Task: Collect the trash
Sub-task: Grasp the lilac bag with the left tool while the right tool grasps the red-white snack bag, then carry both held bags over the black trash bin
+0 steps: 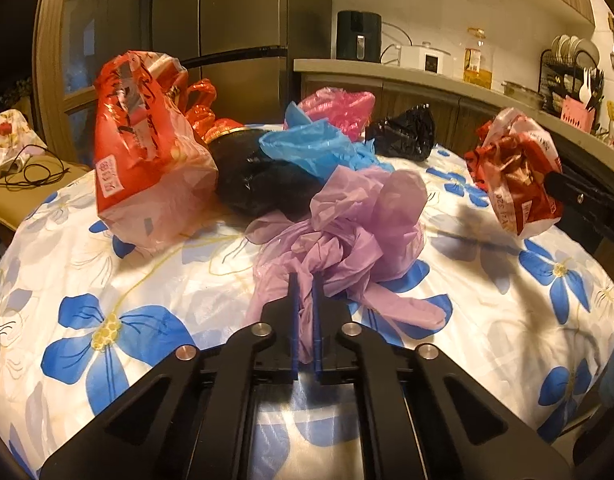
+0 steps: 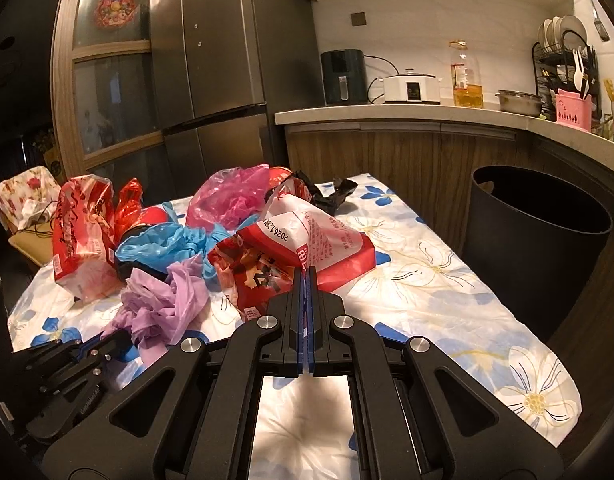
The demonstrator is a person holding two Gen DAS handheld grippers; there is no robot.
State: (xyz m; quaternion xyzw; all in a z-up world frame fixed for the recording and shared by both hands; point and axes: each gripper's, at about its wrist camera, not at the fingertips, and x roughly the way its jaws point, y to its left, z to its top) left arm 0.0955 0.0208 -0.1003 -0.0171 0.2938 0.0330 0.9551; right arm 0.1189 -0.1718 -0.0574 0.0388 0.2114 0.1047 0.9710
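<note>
A crumpled purple plastic bag [image 1: 359,220] lies mid-table, and my left gripper [image 1: 305,280] is shut on its near end, with film pinched between the blue pads. From the right wrist the same purple bag [image 2: 163,300] and left gripper [image 2: 115,338] show at lower left. My right gripper [image 2: 306,272] is shut on a red and white printed bag [image 2: 307,236]. In the left wrist view this red and white bag [image 1: 515,176] hangs just off the cloth at the right gripper [image 1: 563,188]. More trash lies behind: a tall red bag [image 1: 147,152], a black bag [image 1: 263,188], a blue bag [image 1: 307,148] and a pink bag [image 1: 339,108].
The table wears a white cloth with blue flowers [image 2: 447,288]. A black round bin [image 2: 539,240] stands open off the table's right side. Behind are a kitchen counter [image 2: 407,114] with appliances and a grey fridge [image 2: 219,80]. A chair with a cable [image 1: 31,172] sits at the left.
</note>
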